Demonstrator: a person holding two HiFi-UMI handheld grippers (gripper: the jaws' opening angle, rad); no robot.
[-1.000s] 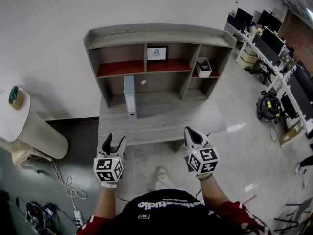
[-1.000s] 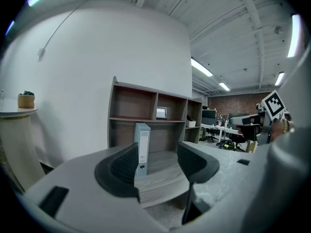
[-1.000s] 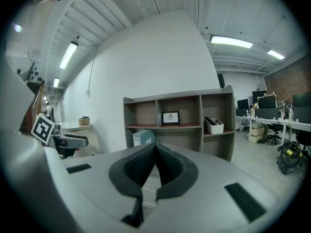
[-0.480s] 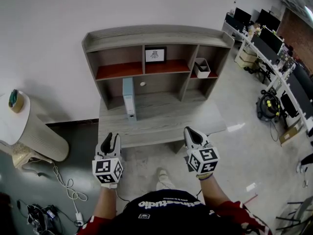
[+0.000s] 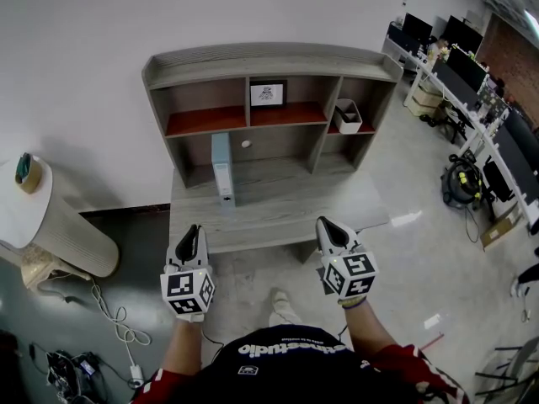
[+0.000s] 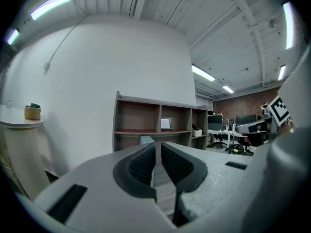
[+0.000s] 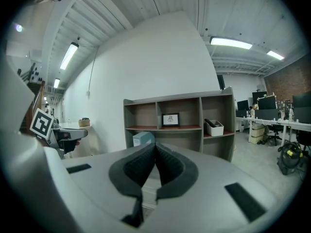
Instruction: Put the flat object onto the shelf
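The flat object, a light blue file box [image 5: 221, 171], stands upright on the grey desk [image 5: 286, 199] under the shelf unit [image 5: 206, 120]. It also shows in the left gripper view as the blue box [image 6: 147, 140] and in the right gripper view as the blue box [image 7: 143, 138]. Both grippers hover in front of the desk's near edge, well short of the box. My left gripper [image 5: 192, 236] [image 6: 158, 147] has just been closing; its jaws are down to a thin slit with nothing between them. My right gripper [image 5: 328, 228] [image 7: 155, 147] is shut and empty.
The shelf holds a small picture frame [image 5: 267, 93] in the middle bay and a white bin [image 5: 349, 116] in the right bay. A round white side table [image 5: 34, 200] stands at the left, cables [image 5: 109, 310] lie on the floor, and office desks with monitors [image 5: 472, 82] are at the right.
The left gripper's jaws have gone from wide open to nearly together, with nothing in them, and it has risen slightly. The right gripper has stayed where it was.
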